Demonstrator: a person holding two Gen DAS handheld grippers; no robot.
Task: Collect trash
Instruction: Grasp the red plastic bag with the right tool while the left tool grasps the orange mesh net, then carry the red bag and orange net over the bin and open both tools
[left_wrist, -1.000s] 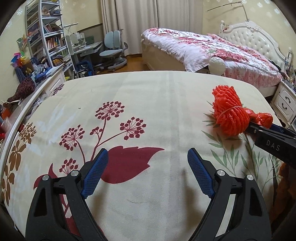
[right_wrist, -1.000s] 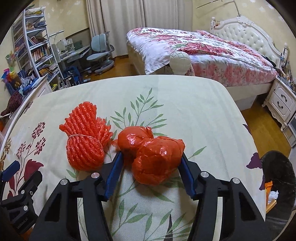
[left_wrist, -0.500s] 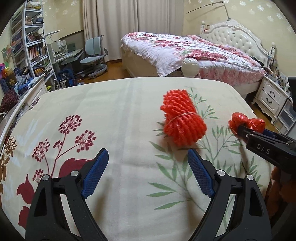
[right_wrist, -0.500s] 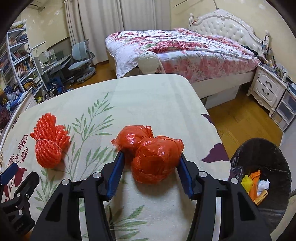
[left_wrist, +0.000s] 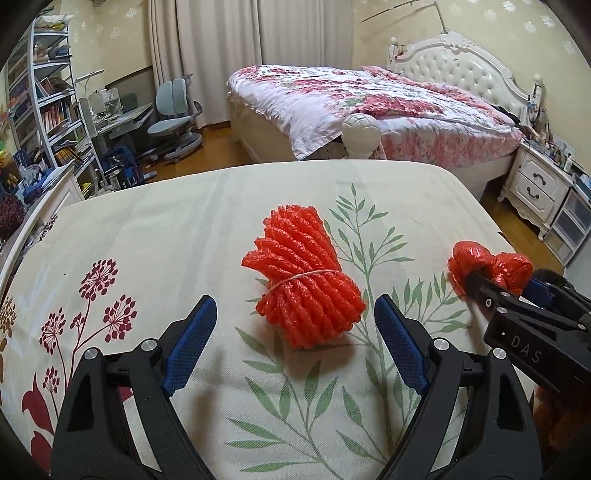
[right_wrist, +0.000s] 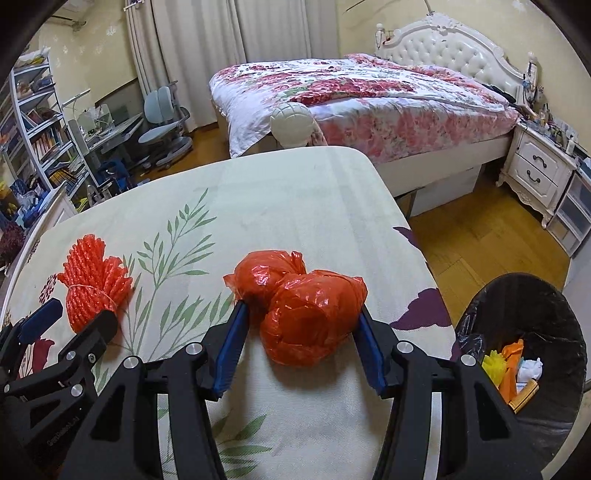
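A tied red plastic bag sits pinched between the blue pads of my right gripper, which is shut on it above the floral table cloth. The same red plastic bag shows at the right of the left wrist view, in the right gripper. A red foam net bundle, tied with string, lies on the cloth just ahead of my left gripper, which stands wide open with nothing between its pads. That red foam net bundle appears at the left in the right wrist view, beside the left gripper.
A black-lined trash bin with several bits of rubbish stands on the wooden floor off the table's right edge. Beyond the table are a bed, a nightstand, a desk with a chair and shelves.
My left gripper has swung to the right, so the red foam net bundle now lies centred ahead of its open jaws. The right gripper carried the red bag towards the table's right edge and bin.
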